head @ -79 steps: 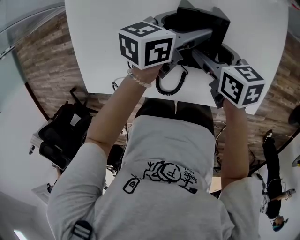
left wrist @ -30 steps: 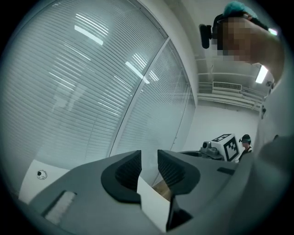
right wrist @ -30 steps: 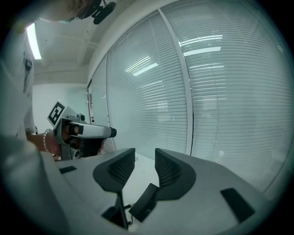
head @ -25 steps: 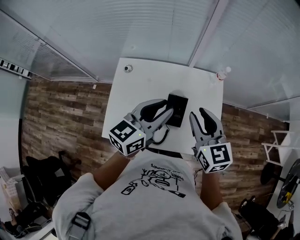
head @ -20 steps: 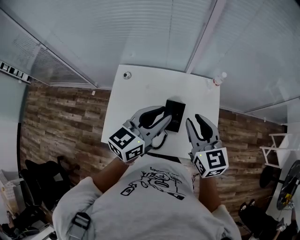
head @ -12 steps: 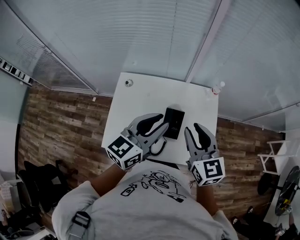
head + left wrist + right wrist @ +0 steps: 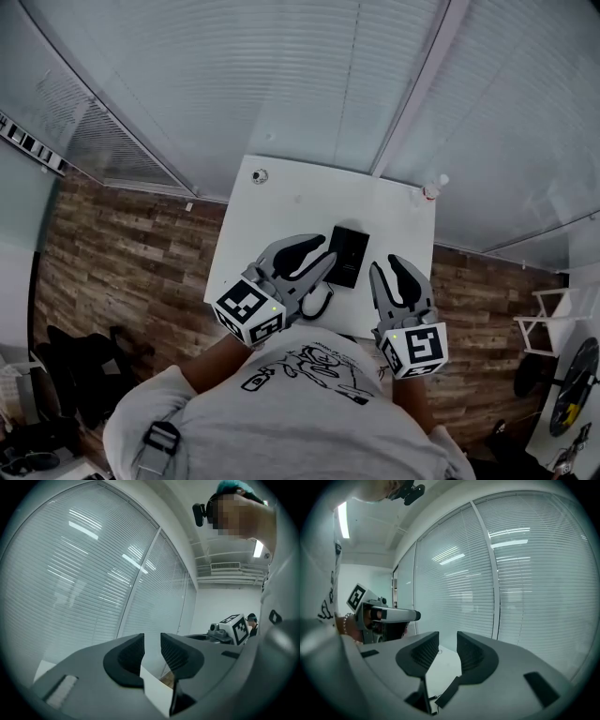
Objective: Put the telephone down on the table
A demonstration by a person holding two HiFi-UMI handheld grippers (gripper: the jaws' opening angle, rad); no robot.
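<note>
Between the tips of the 2 tongs, a flat black rectangular telephone (image 7: 346,255) lies on the white rectangular table (image 7: 281,202), free of both. Left tongs (image 7: 323,259) are closed on nothing (only a thin slit shows between their ribbed pads), with the tips just beside the telephone's left edge. Right tongs (image 7: 389,266) are likewise closed and empty, a little apart from its right side. A black coiled cord (image 7: 319,302) loops beneath the left tongs.
</note>
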